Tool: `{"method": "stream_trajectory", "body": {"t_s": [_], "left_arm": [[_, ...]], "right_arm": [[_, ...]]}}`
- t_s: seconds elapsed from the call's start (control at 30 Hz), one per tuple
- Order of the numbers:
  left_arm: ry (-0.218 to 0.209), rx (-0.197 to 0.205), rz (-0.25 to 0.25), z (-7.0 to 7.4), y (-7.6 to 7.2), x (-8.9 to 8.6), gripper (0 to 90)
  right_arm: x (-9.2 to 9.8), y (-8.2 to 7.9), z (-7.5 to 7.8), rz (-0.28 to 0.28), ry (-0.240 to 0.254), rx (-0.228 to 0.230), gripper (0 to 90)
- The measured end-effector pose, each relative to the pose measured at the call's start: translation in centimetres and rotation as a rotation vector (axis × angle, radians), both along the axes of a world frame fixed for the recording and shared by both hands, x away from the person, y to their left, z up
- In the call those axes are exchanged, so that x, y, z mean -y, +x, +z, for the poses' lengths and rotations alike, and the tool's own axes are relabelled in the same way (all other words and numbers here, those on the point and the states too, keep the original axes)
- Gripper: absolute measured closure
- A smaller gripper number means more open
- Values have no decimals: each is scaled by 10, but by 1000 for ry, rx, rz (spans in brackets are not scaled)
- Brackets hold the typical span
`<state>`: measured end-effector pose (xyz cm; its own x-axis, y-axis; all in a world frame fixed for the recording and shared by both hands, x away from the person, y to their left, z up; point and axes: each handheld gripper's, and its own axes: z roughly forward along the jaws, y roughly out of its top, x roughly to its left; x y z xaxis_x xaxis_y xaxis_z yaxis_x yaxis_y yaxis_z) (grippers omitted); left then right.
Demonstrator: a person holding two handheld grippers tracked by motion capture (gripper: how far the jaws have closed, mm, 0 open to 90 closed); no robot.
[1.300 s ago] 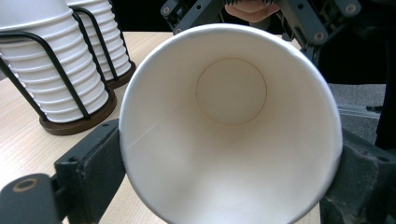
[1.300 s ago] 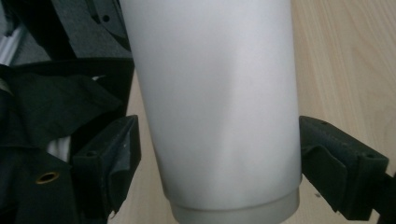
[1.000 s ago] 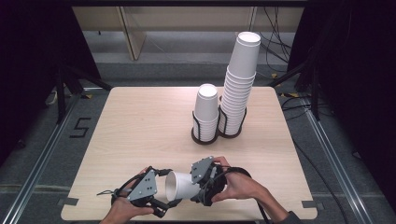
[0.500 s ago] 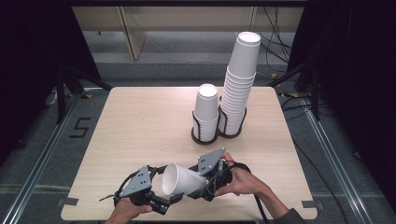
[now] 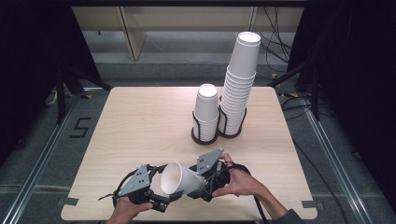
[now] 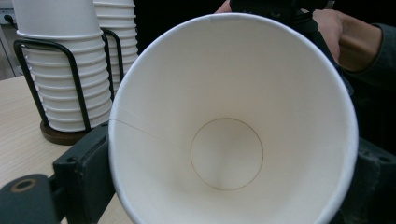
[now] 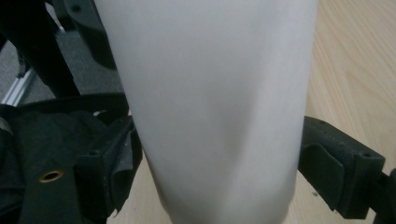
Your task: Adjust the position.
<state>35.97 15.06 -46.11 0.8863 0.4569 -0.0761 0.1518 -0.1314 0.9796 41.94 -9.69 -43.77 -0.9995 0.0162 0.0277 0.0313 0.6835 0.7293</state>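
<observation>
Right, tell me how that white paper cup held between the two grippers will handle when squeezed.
The white paper cup looks thin-walled and empty, so probably light and easily crushed. Its wall seems to dent between the right gripper jaws. The smooth taper may let it slip.

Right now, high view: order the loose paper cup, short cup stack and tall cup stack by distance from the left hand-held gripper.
1. Loose paper cup: lying on its side at the left hand-held gripper, near table edge.
2. Short cup stack: in its wire holder, mid-table, up and right.
3. Tall cup stack: just right of and behind the short one.
</observation>
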Motion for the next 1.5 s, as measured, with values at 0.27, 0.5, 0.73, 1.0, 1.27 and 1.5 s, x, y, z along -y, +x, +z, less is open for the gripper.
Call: {"method": "stream_trajectory", "body": {"t_s": [0.27,0.5,0.73,1.0,1.27,1.5], "left_arm": [[-47,-11,10,0,0,-1,72],[-158,-18,34,-1,-1,0,50],[-183,-13,29,-1,-3,3,93],[-148,-25,9,-2,-2,2,123],[-96,-21,101,1,2,-5,136],[-17,-16,219,1,10,-14,135]], "right_arm": [[-3,-3,-3,8,-9,17,236],[-1,0,-5,15,97,-34,239],[-2,-1,-3,30,158,-60,240],[-4,-2,-9,16,140,-94,230],[3,4,-14,-83,70,-86,158],[32,12,-12,-211,43,-21,171]]}}
